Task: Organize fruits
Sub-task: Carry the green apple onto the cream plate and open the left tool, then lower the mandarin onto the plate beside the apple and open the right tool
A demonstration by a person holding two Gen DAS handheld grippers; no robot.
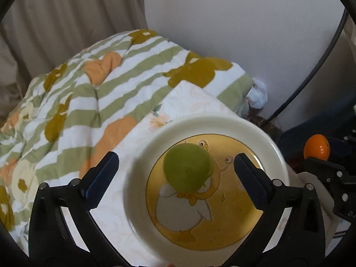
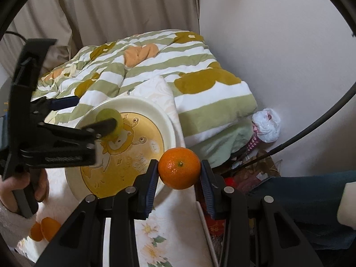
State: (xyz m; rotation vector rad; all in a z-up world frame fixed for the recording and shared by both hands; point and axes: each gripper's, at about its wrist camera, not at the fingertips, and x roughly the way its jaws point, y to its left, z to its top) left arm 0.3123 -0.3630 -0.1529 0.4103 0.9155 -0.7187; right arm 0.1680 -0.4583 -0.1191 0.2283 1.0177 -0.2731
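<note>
Now left gripper (image 1: 175, 169) spread wide around green fruit (image 1: 188, 169) mid-plate (image 1: 142, 178), right gripper (image 2: 179, 173) clamping orange (image 2: 179, 168) past plate rim.

The left gripper (image 1: 175, 169) points steeply down with its jaws spread wide; nothing touches either pad, and the green fruit (image 1: 188, 168) sits loose in the gap between them, clear of both. A hand (image 2: 22, 191) grips its handle from below. The right gripper (image 2: 179, 173) also tilts downward, jaws drawn in so that both blue pads press the sides of the orange (image 2: 179, 168), held out at the fingertips.
</note>
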